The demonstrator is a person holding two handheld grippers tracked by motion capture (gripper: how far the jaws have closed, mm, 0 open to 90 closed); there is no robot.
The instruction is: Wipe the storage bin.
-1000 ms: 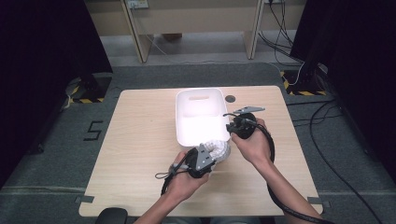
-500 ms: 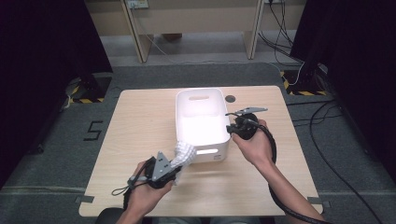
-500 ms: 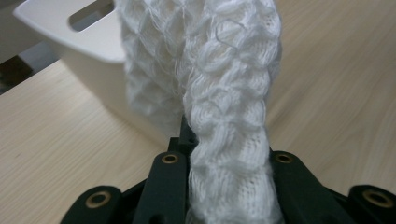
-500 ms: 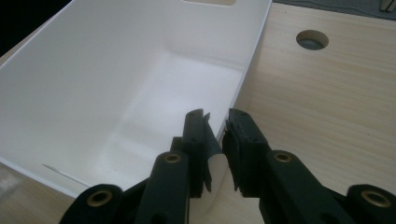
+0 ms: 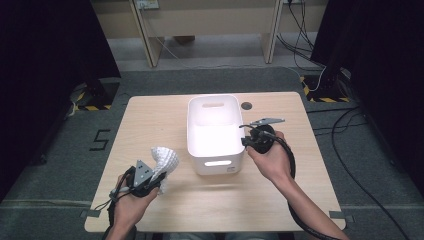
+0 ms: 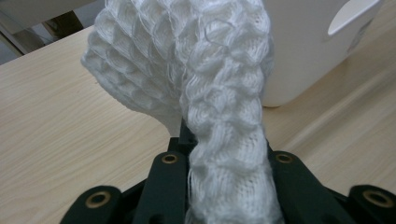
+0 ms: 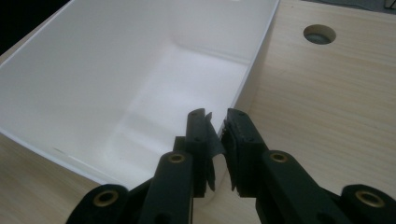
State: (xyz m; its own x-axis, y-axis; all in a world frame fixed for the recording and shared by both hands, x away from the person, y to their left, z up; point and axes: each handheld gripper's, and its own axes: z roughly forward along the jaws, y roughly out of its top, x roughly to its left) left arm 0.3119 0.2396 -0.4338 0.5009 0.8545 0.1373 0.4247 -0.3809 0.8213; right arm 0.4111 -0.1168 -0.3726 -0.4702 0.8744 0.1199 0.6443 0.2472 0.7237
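A white knitted cloth stands bunched up out of my left gripper, which is shut on its lower end. The cloth is held over the table's front left, a little left of the white plastic bin. My right gripper sits at the bin's right wall, one jaw inside and one outside. Its jaws have just been closing and pinch the thin rim between them. The bin's inside looks bare.
The light wooden table has a round cable hole behind the bin's right corner. A handle slot faces the front. Cables trail from both grippers toward the front edge. Dark floor and desk legs lie beyond.
My left gripper has drawn the cloth out of the bin's front and carried it leftward across the table. The right hand has stayed at the bin's rim.
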